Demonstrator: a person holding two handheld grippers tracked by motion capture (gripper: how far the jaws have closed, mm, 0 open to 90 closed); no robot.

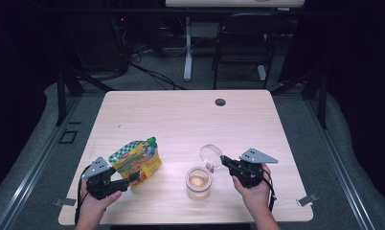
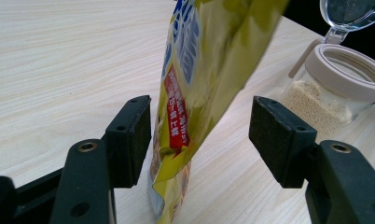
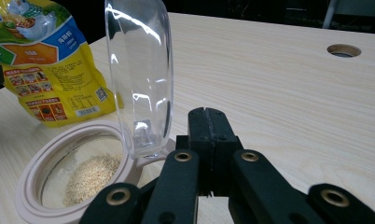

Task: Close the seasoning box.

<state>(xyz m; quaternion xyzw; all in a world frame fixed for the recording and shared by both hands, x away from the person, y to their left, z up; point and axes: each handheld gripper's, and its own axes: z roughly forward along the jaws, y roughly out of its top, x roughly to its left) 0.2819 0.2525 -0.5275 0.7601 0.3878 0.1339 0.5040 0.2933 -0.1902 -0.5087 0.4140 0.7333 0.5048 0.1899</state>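
A yellow pouch [image 1: 135, 163] with a green cap stands on the table's front left. My left gripper [image 1: 129, 179] is open, its jaws either side of the pouch's [image 2: 209, 60] lower corner; the right pad stands apart from it. A clear jar [image 1: 198, 182] with a beige rim holds pale grains at front centre, its clear hinged lid [image 1: 210, 155] flipped upright. My right gripper [image 1: 224, 160] is shut, and in the right gripper view its tips [image 3: 207, 116] sit right beside the base of the lid [image 3: 139, 70], above the jar's rim [image 3: 41, 172].
The pale wooden table [image 1: 181, 120] has a round cable hole [image 1: 220, 102] near its far edge. Beyond it stand a dark chair [image 1: 241, 43] and a white desk leg [image 1: 187, 52]. Bare tabletop stretches behind the pouch and jar.
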